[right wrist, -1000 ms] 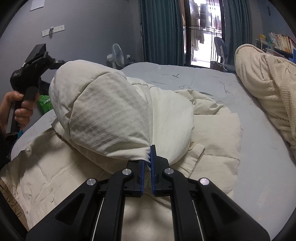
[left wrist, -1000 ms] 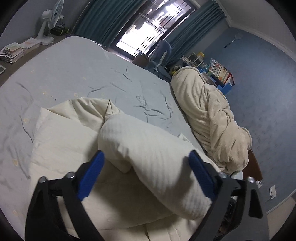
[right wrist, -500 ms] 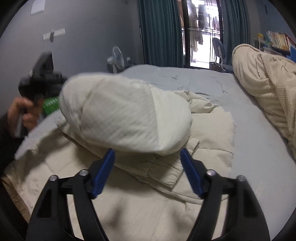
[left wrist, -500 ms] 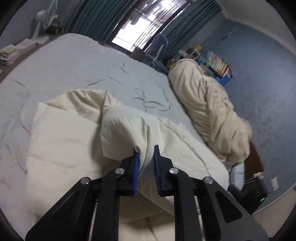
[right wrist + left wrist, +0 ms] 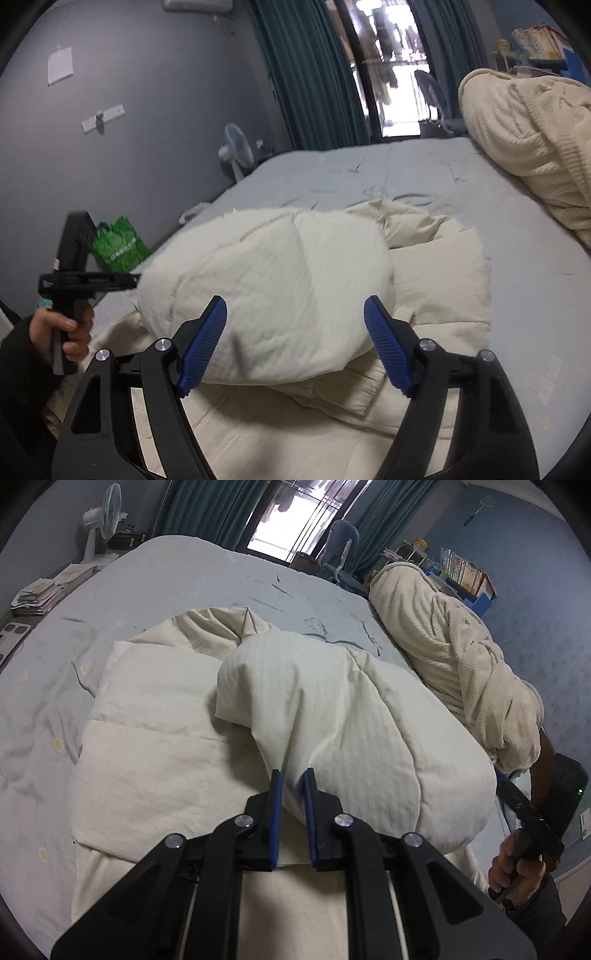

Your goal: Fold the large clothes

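A cream padded garment point(image 5: 166, 731) lies spread on the grey bed, with one puffy part point(image 5: 354, 716) folded over on top of it. My left gripper point(image 5: 292, 779) is shut on the edge of that puffy part. It shows from the side in the right wrist view point(image 5: 122, 278), biting the fold's left edge. My right gripper point(image 5: 295, 314) is open and empty, its blue pads either side of the puffy part point(image 5: 280, 295) and just in front of it.
A bunched cream blanket point(image 5: 454, 657) lies along the bed's right side. The grey sheet point(image 5: 177, 576) stretches toward the window. A fan point(image 5: 101, 520) and stacked papers point(image 5: 37, 594) stand left of the bed. A green bag point(image 5: 118, 247) sits by the wall.
My left gripper closed on the puffy fold's edge. My right gripper let the fold go, opened, and drew back. The fold has sunk lower onto the garment.
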`<state>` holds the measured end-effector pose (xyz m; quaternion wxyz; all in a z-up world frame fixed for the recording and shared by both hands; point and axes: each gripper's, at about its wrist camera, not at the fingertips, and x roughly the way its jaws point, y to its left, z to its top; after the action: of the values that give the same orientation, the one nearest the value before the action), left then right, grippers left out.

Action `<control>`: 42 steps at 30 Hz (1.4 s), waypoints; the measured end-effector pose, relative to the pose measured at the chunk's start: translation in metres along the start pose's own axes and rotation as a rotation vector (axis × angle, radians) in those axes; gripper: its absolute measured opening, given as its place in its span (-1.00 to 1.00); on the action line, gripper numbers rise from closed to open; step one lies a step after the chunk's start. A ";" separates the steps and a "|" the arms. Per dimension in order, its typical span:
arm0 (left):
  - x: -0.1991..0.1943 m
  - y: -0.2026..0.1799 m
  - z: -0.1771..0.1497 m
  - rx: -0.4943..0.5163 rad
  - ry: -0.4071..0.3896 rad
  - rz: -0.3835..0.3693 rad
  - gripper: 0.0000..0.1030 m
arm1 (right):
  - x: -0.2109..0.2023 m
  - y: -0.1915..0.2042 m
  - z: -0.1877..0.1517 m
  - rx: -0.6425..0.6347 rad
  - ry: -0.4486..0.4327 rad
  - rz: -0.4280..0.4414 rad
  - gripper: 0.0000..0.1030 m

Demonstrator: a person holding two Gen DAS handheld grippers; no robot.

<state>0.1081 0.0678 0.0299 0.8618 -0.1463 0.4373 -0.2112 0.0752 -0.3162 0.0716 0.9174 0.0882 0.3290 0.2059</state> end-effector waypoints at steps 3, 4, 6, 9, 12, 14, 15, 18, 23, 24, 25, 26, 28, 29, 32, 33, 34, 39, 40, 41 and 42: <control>0.001 -0.003 0.001 0.012 0.003 0.006 -0.82 | 0.019 0.000 -0.005 -0.019 0.073 -0.028 0.44; -0.002 -0.003 0.002 0.017 -0.002 0.011 -0.82 | 0.023 0.001 -0.006 -0.033 0.089 -0.048 0.44; -0.019 -0.004 0.006 0.028 -0.049 0.024 -0.82 | 0.022 0.003 -0.008 -0.046 0.096 -0.061 0.44; -0.049 -0.008 0.011 0.054 -0.135 0.030 -0.81 | 0.007 0.004 -0.002 -0.036 0.044 -0.051 0.45; -0.060 -0.019 0.017 0.077 -0.183 -0.004 -0.62 | -0.005 0.004 0.009 -0.014 -0.025 -0.022 0.51; -0.056 -0.033 0.022 0.113 -0.194 -0.017 -0.40 | -0.008 0.006 0.016 -0.004 -0.065 0.008 0.55; -0.051 -0.042 0.026 0.136 -0.196 -0.013 -0.27 | -0.007 0.007 0.020 -0.003 -0.074 0.012 0.56; -0.037 -0.067 0.033 0.209 -0.214 -0.017 -0.02 | 0.005 0.007 0.029 0.009 -0.081 0.038 0.57; -0.006 -0.086 0.041 0.269 -0.194 0.004 0.13 | 0.029 0.006 0.039 0.011 -0.067 0.050 0.57; 0.000 -0.085 0.041 0.269 -0.181 0.009 0.13 | 0.033 0.005 0.041 0.015 -0.067 0.054 0.57; 0.006 -0.084 0.040 0.264 -0.168 0.012 0.13 | 0.036 0.004 0.043 0.019 -0.065 0.059 0.57; 0.013 -0.080 0.039 0.253 -0.140 0.012 0.13 | 0.039 0.003 0.044 0.022 -0.061 0.063 0.60; 0.023 -0.073 0.031 0.243 -0.100 0.013 0.13 | 0.046 0.002 0.041 0.028 -0.029 0.070 0.65; 0.027 -0.070 0.025 0.250 -0.080 0.021 0.13 | 0.053 0.000 0.036 0.025 0.008 0.070 0.65; 0.034 -0.064 0.004 0.283 -0.054 0.044 0.14 | 0.067 0.003 0.018 -0.045 0.092 0.037 0.65; 0.036 -0.062 -0.003 0.295 -0.046 0.047 0.14 | 0.069 0.005 0.012 -0.065 0.106 0.032 0.65; 0.037 -0.061 -0.009 0.306 -0.038 0.050 0.14 | 0.070 0.006 0.008 -0.086 0.114 0.026 0.65; 0.038 -0.050 -0.027 0.301 -0.017 0.034 0.15 | 0.067 0.010 -0.007 -0.154 0.137 0.013 0.65; 0.039 -0.048 -0.029 0.296 -0.013 0.029 0.15 | 0.067 0.010 -0.009 -0.170 0.143 0.010 0.65; 0.039 -0.045 -0.031 0.286 -0.007 0.019 0.15 | 0.067 0.011 -0.011 -0.183 0.149 0.006 0.65; 0.040 -0.041 -0.033 0.274 -0.003 0.007 0.15 | 0.068 0.012 -0.014 -0.196 0.155 0.001 0.65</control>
<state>0.0925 0.0099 0.0012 0.8752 -0.0257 0.4036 -0.2656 0.1102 -0.2757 0.0257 0.8934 -0.0177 0.3771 0.2437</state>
